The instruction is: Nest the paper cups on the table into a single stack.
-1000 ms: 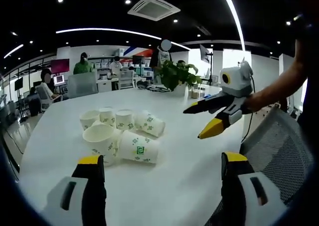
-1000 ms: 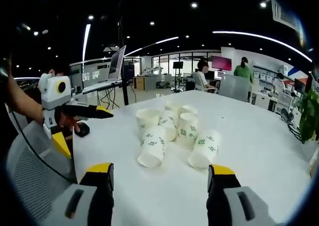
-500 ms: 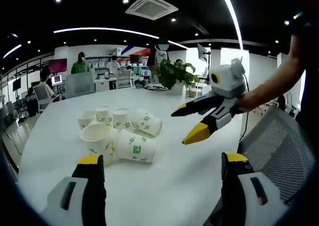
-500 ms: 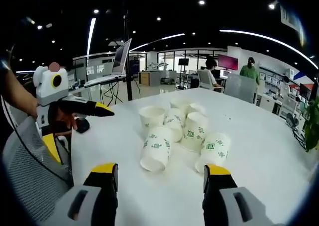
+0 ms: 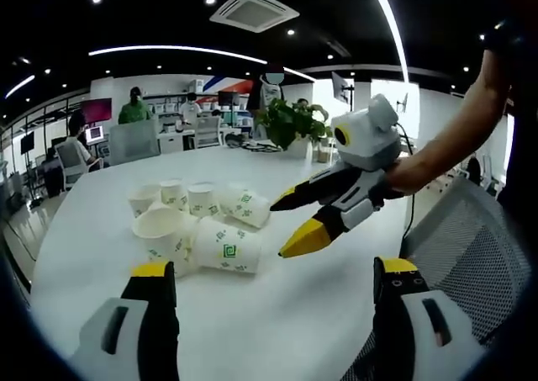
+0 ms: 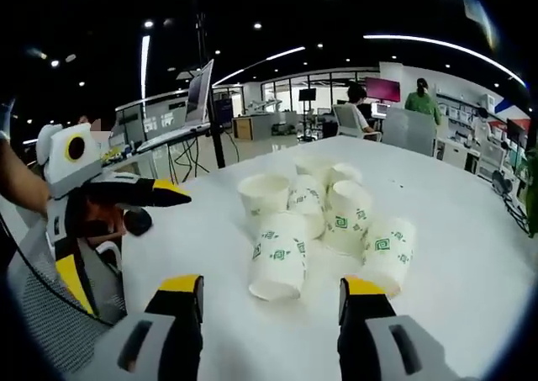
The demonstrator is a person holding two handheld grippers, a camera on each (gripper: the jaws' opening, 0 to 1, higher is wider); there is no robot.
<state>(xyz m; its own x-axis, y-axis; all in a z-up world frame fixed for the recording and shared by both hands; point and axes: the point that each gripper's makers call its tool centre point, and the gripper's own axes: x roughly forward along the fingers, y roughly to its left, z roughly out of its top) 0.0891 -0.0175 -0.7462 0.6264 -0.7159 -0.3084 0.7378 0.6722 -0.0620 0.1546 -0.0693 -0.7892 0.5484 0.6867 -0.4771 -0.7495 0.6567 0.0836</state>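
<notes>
Cups [image 6: 311,230] lie loosely clustered on the bench [image 6: 454,230], just ahead of both grippers' wide, empty fingers [image 6: 181,301]. Best to close on one tipped cup [image 6: 277,267] across its wall, gently.

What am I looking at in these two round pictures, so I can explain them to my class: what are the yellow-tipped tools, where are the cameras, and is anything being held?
No robot is here: a person holds a two-jaw gripper in each hand. Each carries a fisheye camera looking forward along its own jaws, which rise from the bottom of its picture.

In the left gripper view you see the left gripper below and the right gripper reaching in from the right, jaws apart. In the right gripper view the right gripper is below and the left gripper enters from the left.

On the white table lies a cluster of paper cups, some upright, some on their sides. Neither gripper holds anything; both stand open, short of the cups. Behind are a potted plant and seated people.
</notes>
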